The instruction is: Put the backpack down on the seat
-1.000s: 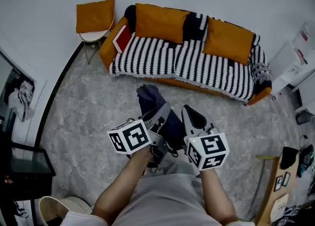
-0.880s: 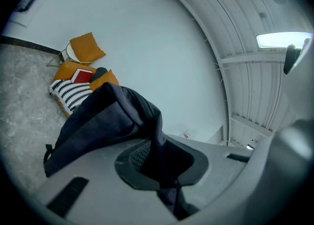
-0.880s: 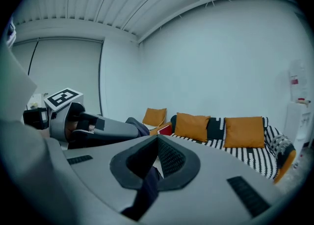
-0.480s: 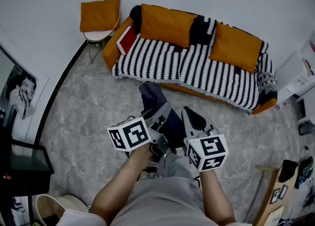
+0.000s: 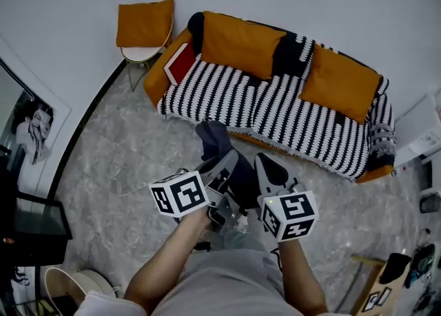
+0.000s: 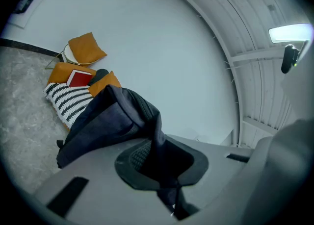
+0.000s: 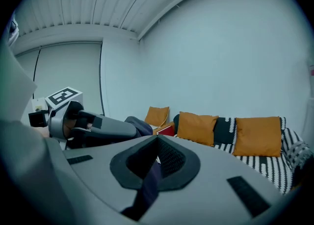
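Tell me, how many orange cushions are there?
3. One cushion stands on the small chair left of the sofa; two lean on the sofa's back, one left, one right. None seems hidden.

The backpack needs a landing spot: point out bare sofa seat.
The striped seat is bare from the red book at its left end to the right end, in front of the orange cushions: room for the backpack. Crowded: the book's corner and the cushion-filled chair.
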### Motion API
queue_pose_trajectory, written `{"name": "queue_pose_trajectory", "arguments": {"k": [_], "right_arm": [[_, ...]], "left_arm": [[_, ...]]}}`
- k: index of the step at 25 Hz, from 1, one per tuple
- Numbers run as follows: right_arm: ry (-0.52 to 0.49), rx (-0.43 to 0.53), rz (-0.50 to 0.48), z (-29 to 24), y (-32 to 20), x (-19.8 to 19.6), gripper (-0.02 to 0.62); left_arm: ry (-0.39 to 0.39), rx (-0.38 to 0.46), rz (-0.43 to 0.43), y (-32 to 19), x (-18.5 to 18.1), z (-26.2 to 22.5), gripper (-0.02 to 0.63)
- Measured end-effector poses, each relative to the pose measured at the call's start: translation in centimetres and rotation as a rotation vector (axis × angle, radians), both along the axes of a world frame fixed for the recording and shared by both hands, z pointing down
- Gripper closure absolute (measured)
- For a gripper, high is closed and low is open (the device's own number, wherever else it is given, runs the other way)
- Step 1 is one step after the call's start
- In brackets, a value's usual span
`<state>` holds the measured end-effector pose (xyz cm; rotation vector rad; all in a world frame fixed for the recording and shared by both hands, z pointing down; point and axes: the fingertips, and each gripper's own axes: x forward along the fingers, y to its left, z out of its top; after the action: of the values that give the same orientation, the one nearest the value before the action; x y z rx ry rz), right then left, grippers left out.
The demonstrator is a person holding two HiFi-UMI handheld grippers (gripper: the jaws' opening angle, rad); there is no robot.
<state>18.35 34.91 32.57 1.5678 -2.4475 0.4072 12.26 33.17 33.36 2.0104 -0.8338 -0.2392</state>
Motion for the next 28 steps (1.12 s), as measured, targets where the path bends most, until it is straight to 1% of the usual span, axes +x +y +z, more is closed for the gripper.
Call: {"name": "queue_pose_trajectory", "arguments": {"k": [7,15,21,28], "right_arm": [[-0.013,-0.004,-0.046,0.1,-4.4,2.9,0.594],[-0.03,-0.001,-0.093,0.3,-7.0,3.1,0.594],[-0.024,-0.014,-0.125,0.7,-9.1,2.0,0.594],[-0.003,-0.037,-0.149,1.7,-13.6,-1.3,0.594]], "left_arm": [[-0.007,0.006,-0.047,-4.2,2.9,-0.1,0.577],[-0.026,-0.003,-0.088,-6.5,3.2,0.2,0.576],[-0.025,-0.015,-0.118,-8.4,1.9,0.4,0.577],[-0.015,-0.038,-0.141,-12.6,-1.5,1.6,0.577]]}}
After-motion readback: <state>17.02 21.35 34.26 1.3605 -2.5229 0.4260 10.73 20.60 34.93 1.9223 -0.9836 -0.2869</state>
